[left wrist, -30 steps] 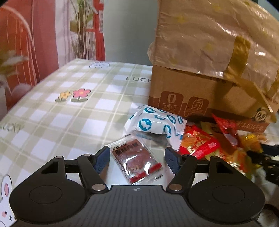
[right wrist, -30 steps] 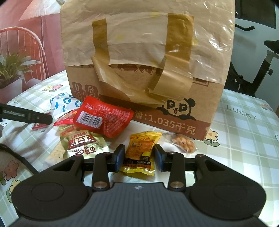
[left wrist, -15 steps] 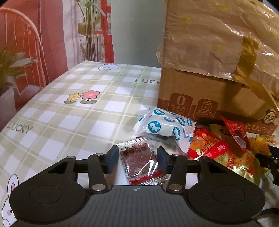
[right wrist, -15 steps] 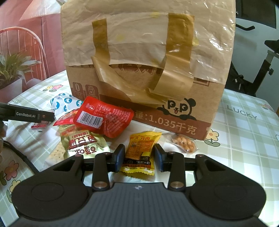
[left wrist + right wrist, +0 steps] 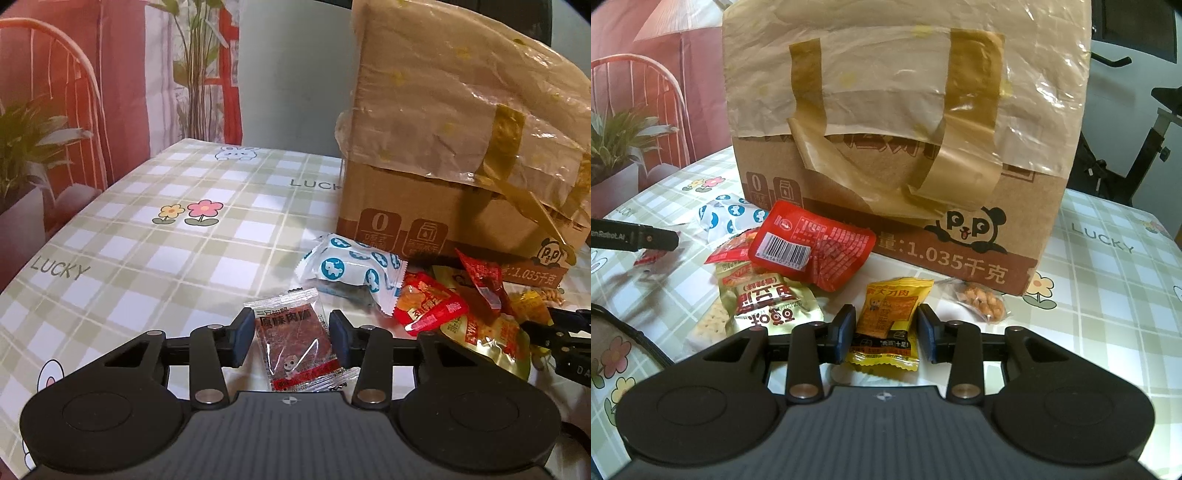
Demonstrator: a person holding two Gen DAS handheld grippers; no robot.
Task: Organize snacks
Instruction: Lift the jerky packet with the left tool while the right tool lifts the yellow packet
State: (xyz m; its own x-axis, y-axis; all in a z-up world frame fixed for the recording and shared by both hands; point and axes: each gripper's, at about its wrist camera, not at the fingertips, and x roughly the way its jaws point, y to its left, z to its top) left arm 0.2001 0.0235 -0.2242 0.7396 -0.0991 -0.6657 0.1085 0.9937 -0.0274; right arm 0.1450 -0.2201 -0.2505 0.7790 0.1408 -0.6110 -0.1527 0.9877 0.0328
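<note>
- Gripping the clear meat-jerky packet, your left hand-held gripper has its two blue pads against the packet's side edges; the packet sits in the grip with its top seal pointing away from you.
- Your right hand-held gripper pinches the yellow snack packet by its sides, the pads pressed to both edges and the packet's lower seal hanging toward the camera.
- You have the rest of the snacks heaped on the surface, a green-and-white checked cloth printed with flowers and the word LUCKY.
- The blue-and-white wrapped snack lies just beyond the left gripper, close to the corner of the cardboard box.
- A red packet with a barcode rests tilted on top of a gold-green packet, and a smaller red-orange packet lies beside them.
- A pale cracker pack pokes out from under the gold-green one.
- A small clear bag of nuts lies by the box's front edge, to the right of your yellow packet.
- The box stands upright at the back of the pile, draped in crinkled plastic film with brown tape strips and a panda printed on its front.
</note>
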